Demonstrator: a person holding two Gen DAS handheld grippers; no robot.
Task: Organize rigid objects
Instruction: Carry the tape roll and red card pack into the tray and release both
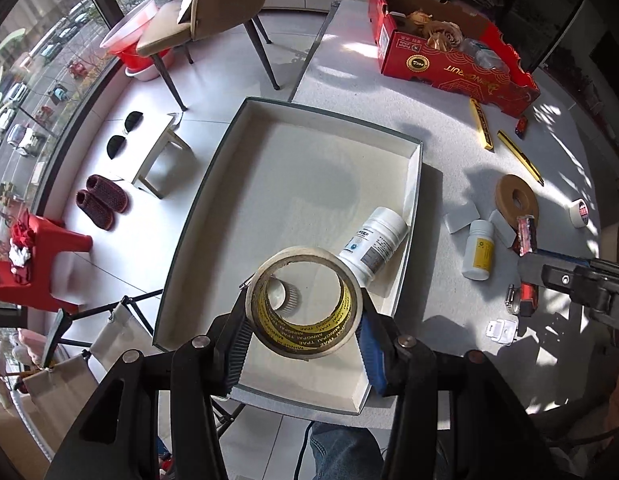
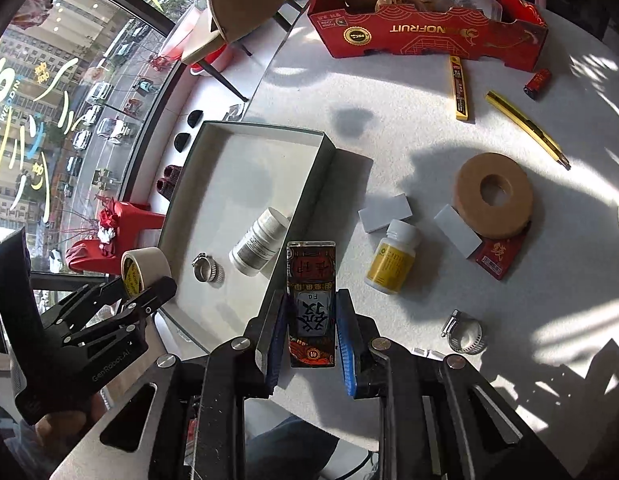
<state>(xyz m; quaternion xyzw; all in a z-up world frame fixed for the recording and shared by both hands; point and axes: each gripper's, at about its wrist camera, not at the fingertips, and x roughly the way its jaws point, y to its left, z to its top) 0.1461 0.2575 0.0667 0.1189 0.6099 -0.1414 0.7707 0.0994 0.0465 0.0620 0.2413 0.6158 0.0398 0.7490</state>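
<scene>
Left gripper (image 1: 305, 332): clamped on a tape roll (image 1: 307, 304), one pad on each side of the ring, held above the near end of the tray (image 1: 213, 184). The roll is cream outside, with yellow and black print inside its core.

Right gripper (image 2: 311, 328): closed on a red card box (image 2: 311, 304), upright between the blue pads, held over the table (image 2: 389, 128) just beside the tray's right wall.

Tray: white, shallow, rectangular, on the table's left part near the edge. It holds a white bottle (image 2: 259, 246) lying on its side against the right wall, and a hose clamp (image 2: 207, 268) beside it.

Table, right of the tray:
- yellow-label bottle (image 2: 393, 258), lying on its side
- two white blocks (image 2: 385, 213), one on each side of that bottle's cap
- brown tape disc (image 2: 494, 196), flat, partly over a second red card box (image 2: 497, 258)
- second hose clamp (image 2: 465, 332), near the right gripper
- yellow blade case (image 2: 458, 88) and yellow knife (image 2: 527, 128), well apart from the tray
- small red battery (image 2: 538, 82), near the red carton
- white tape roll (image 1: 580, 212), at the right edge in the left wrist view

Far end of the table: a red carton (image 2: 429, 32), open, holding dried flowers and clear plastic items.

Floor, left of the table: a chair (image 1: 213, 12), a red stool (image 1: 49, 276), slippers (image 1: 103, 200).
</scene>
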